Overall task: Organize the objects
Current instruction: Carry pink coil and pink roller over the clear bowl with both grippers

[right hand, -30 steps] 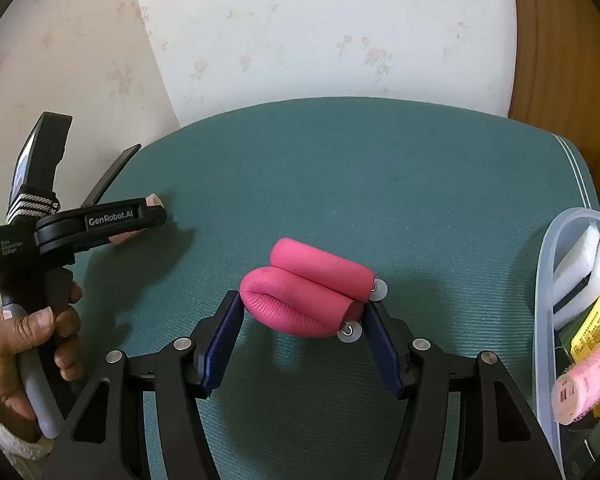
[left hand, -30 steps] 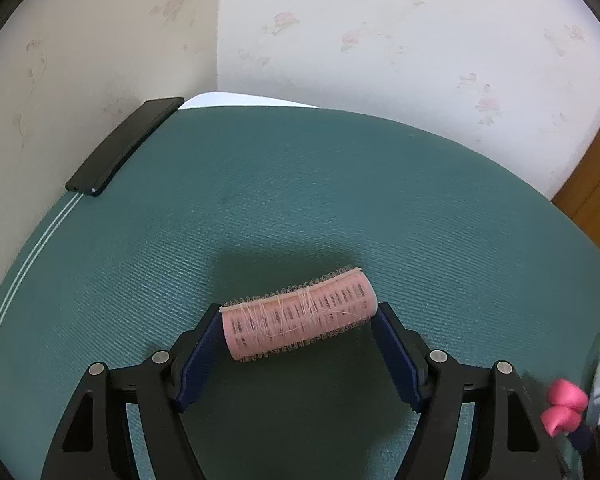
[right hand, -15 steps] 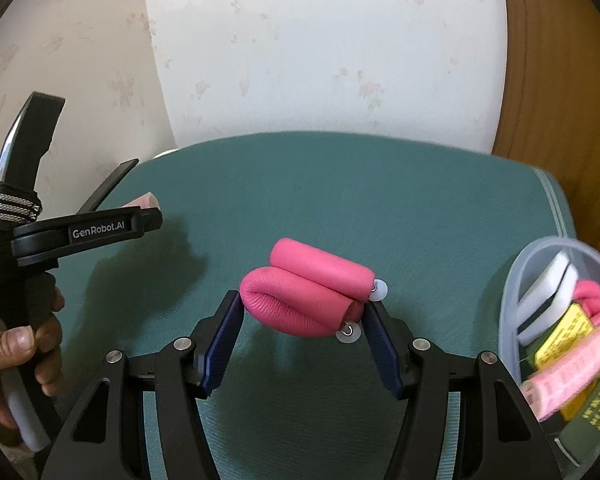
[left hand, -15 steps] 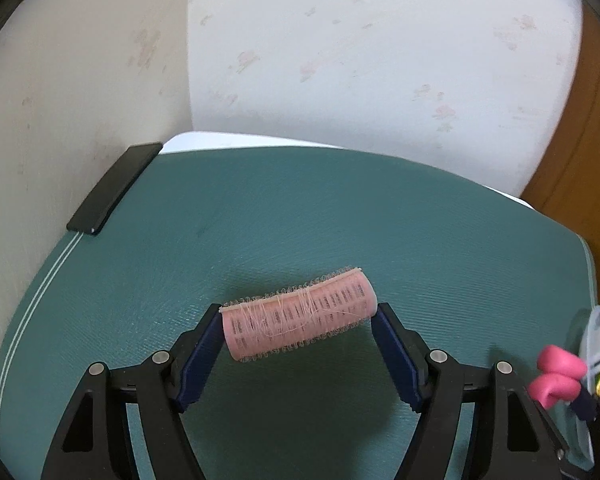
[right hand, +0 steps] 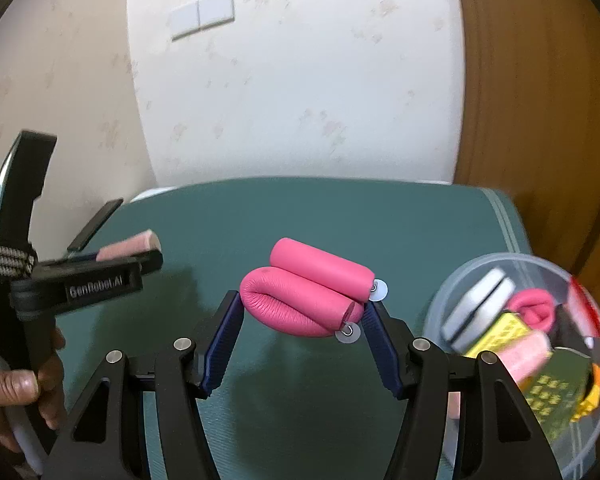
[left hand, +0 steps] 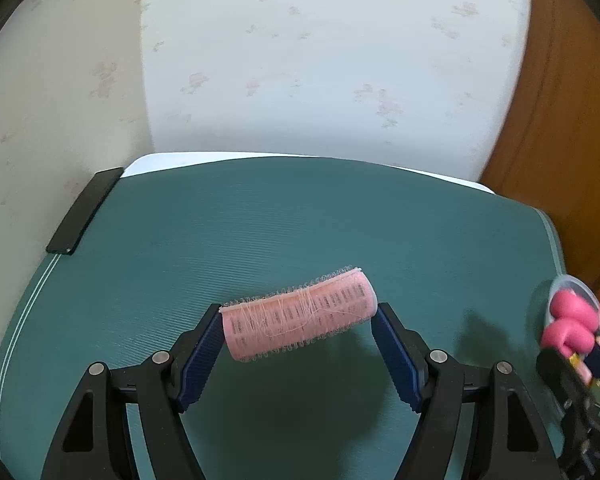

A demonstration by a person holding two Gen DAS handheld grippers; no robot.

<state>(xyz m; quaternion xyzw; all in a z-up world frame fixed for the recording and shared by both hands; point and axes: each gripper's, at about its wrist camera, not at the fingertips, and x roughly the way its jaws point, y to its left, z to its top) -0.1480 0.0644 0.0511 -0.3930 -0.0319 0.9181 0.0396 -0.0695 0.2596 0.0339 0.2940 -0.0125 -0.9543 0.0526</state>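
My left gripper (left hand: 298, 314) is shut on a light pink velcro hair roller (left hand: 300, 314), held crosswise above the green mat (left hand: 260, 232). My right gripper (right hand: 302, 306) is shut on a folded hot pink foam curler (right hand: 308, 292), also held above the mat (right hand: 380, 224). The left gripper and its roller (right hand: 126, 246) show at the left of the right wrist view. The pink curler (left hand: 570, 322) shows at the right edge of the left wrist view. A clear round container (right hand: 452, 296) sits at the mat's right, holding another pink curler, a light pink roller and other items.
A black flat bar (left hand: 84, 210) lies at the mat's far left edge by the wall. A wooden panel (right hand: 540, 120) stands to the right. A wallpapered wall (left hand: 320, 60) rises behind the mat. The container also holds white clips and yellow and green packets.
Both grippers have risen and tilted up, each still holding its item. The container has come further into the right wrist view.
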